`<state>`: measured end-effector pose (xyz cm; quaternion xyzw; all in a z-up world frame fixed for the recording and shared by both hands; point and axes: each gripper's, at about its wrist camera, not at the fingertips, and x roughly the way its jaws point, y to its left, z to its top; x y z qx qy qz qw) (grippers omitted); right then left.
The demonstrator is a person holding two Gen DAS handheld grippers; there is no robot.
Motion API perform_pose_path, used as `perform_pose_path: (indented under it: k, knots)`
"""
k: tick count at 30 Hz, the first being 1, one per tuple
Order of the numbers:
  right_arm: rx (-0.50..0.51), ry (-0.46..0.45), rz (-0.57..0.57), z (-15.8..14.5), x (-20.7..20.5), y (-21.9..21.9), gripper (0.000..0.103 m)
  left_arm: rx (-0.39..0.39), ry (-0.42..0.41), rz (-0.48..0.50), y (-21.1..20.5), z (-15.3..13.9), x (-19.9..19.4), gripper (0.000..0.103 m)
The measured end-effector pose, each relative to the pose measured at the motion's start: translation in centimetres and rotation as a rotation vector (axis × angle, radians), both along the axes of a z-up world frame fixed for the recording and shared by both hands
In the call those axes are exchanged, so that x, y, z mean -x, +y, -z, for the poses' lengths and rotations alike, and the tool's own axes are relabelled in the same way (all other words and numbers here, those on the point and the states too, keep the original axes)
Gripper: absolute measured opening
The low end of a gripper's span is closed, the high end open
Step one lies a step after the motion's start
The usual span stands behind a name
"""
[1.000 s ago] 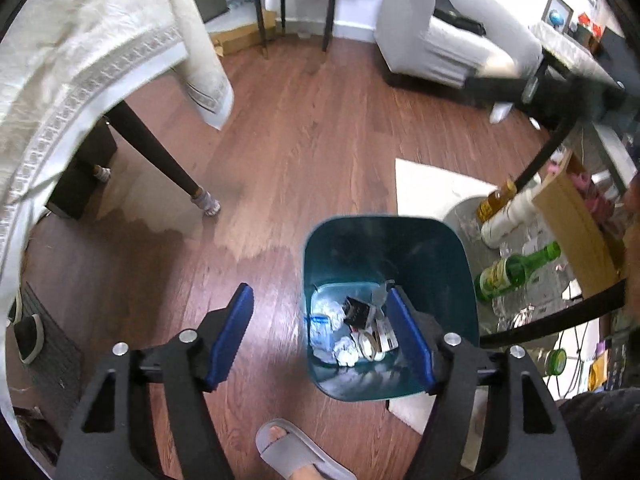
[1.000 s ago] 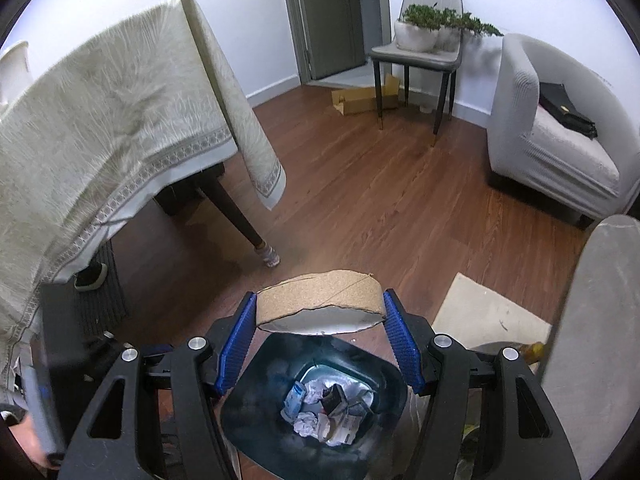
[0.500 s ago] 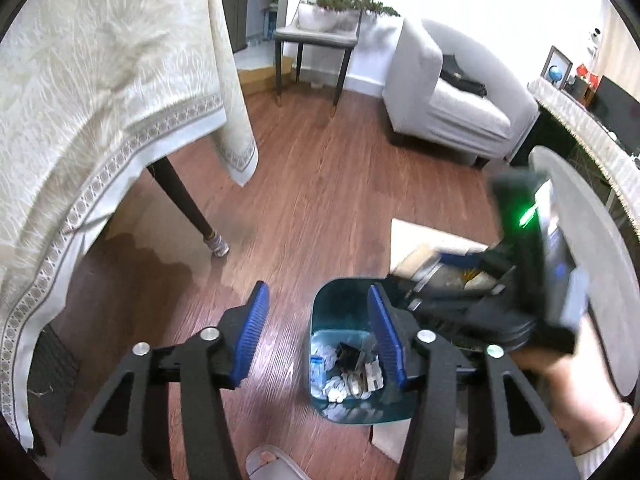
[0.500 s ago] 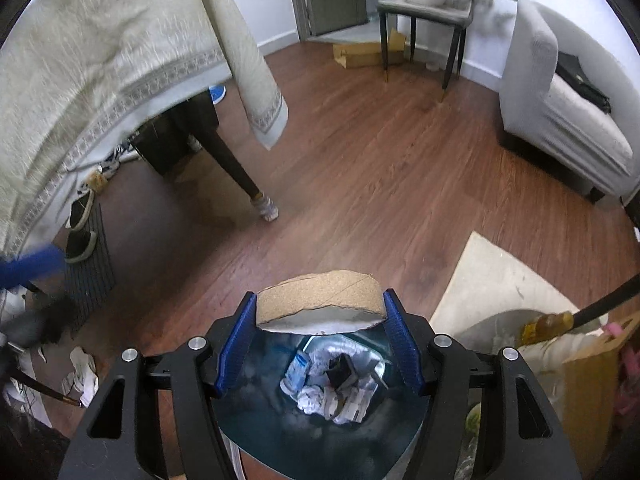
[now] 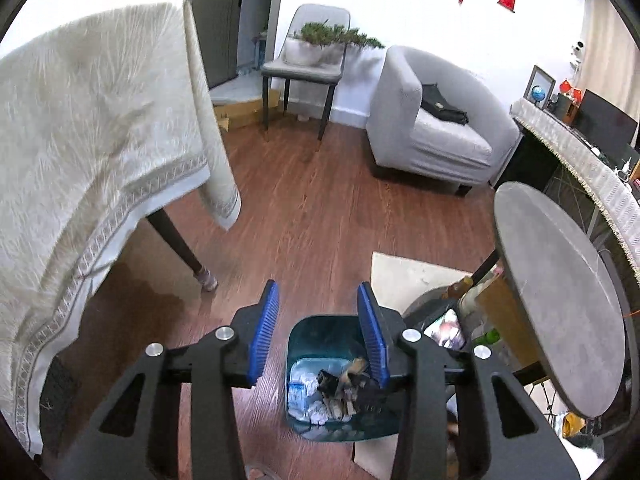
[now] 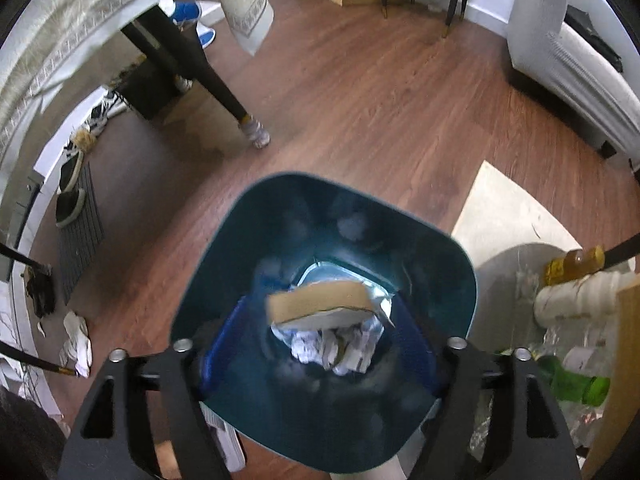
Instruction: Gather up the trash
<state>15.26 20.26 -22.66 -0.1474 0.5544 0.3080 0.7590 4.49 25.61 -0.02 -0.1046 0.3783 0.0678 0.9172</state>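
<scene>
The right gripper (image 6: 320,344) hung over the mouth of the teal trash bin (image 6: 224,264), its blue-padded fingers (image 6: 218,344) spread wide and reaching down inside the rim. Between them, touching neither pad, a curved piece of brown cardboard (image 6: 320,304) sat inside the bin above crumpled white paper (image 6: 316,346); the picture was smeared there, so whether it rested on the paper could not be told. The left gripper (image 5: 318,332) was held higher and farther back, its jaws parted with nothing between them, and the same bin (image 5: 320,328) showed beyond its fingers (image 5: 264,336) with paper and dark scraps in the bottom. Just beside the bin lay a green glass bottle (image 6: 576,384), with an amber bottle (image 6: 576,264) near it. A table draped in a cream tablecloth (image 5: 100,152) stood well apart to the left.
</scene>
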Motion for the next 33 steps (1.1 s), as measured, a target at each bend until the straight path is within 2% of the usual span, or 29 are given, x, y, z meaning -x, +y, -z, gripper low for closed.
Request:
perform_pose_path:
  k: [5,9,12,14,18,21,25,28,30,33]
  knots:
    - [0.031,-0.009,-0.026,0.3,1.2,-0.6,0.075,-0.039,-0.035,0.001,-0.8,-1.8,-0.1,0.043]
    - [0.026,-0.05,-0.064,-1.3,2.5,-0.7,0.075,-0.049,-0.062,-0.007,-1.2,-3.2,0.0,0.046]
    - [-0.027,-0.091,-0.067,-4.1,3.2,-1.3,0.074,-0.051,-0.094,-0.009,-1.3,-4.4,0.3,0.051]
    - [-0.074,-0.138,-0.069,-6.8,3.8,-1.7,0.072,-0.065,-0.126,-0.01,-1.4,-5.4,0.8,0.064]
    - [-0.139,-0.251,-0.061,-12.0,4.9,-3.0,0.069,-0.06,-0.16,-0.019,-2.0,-6.4,2.0,0.072]
    - [-0.182,-0.333,-0.04,-15.7,6.2,-5.2,0.069,-0.042,-0.198,0.005,-3.5,-6.3,3.5,0.082]
    - [-0.225,-0.42,0.018,-19.4,7.7,-8.9,0.069,-0.083,-0.193,0.017,-5.9,-5.5,5.1,0.092]
    - [-0.237,-0.481,0.09,-21.9,8.6,-12.3,0.069,-0.075,-0.191,0.02,-7.4,-4.9,6.1,0.094]
    - [-0.233,-0.529,0.148,-23.3,9.2,-15.2,0.08,-0.08,-0.199,0.019,-8.4,-4.5,6.7,0.096]
    - [-0.227,-0.585,0.209,-24.4,10.2,-18.7,0.087,-0.125,-0.184,0.02,-10.1,-3.9,6.9,0.097]
